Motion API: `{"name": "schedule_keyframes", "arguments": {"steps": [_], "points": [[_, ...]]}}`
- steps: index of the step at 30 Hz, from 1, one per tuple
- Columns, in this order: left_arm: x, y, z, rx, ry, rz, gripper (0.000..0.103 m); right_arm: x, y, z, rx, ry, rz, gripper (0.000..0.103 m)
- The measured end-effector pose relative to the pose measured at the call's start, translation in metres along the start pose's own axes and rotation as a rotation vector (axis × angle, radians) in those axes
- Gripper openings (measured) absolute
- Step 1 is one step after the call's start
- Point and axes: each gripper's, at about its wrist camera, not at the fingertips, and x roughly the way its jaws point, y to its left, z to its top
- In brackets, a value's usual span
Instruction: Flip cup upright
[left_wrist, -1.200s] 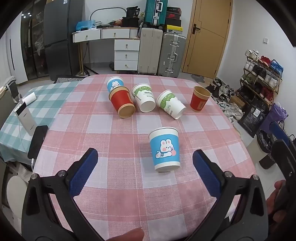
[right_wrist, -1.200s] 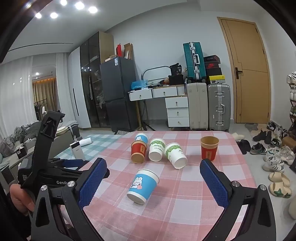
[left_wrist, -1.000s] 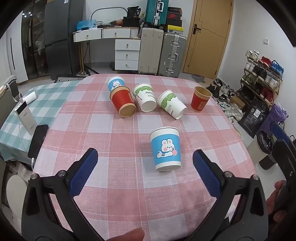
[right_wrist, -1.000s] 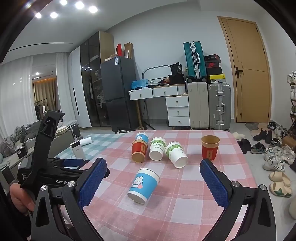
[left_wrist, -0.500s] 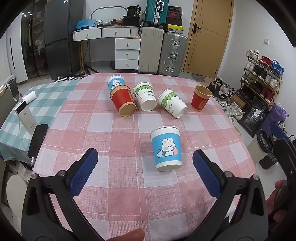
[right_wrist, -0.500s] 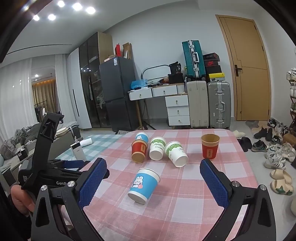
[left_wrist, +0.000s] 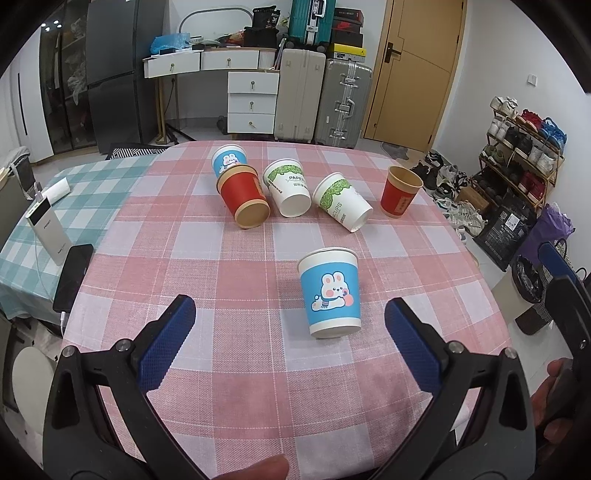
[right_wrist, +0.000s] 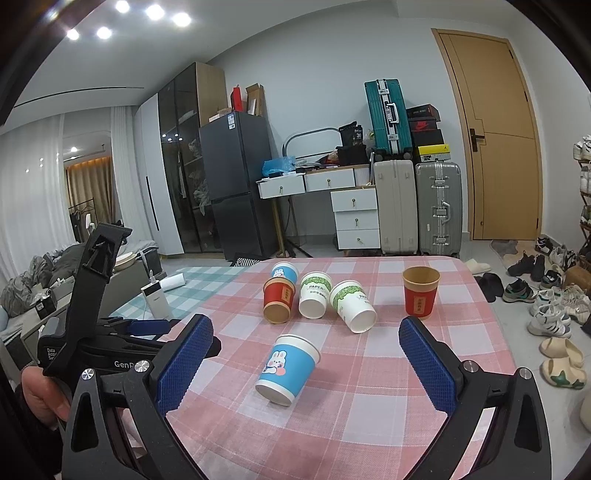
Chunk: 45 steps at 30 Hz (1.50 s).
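approaching step: blue bunny-print paper cup (left_wrist: 330, 291) lies tipped on pink checked tabletop (left_wrist: 229, 258), nearest of cups; left tongs (left_wrist: 290, 338) and right tongs (right_wrist: 306, 363) both wide apart, empty, near it; next: straddle cup wall, clamp gently, rotate upright

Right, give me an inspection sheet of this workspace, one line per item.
Surface: pink checked tablecloth, flat.
Job's things: blue bunny cup lies on its side nearest the grippers; one red cup stands upright.
Clutter: four more cups lie on their sides in the far cluster; power bank and phone on the teal cloth.
Grippers: left gripper and right gripper both open, holding nothing.
Cables: white lead from the power bank.
Surroundings: suitcases, drawers, fridge, shoe rack.
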Motion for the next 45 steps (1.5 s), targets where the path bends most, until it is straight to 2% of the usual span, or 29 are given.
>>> {"name": "schedule_keyframes", "arguments": {"steps": [45], "points": [[0.0015,-0.0048,-0.0003,0.002,0.012,0.007,0.102,-0.0024,-0.0053,-0.0036,0.027,0.009,0.002,0.103]]}}
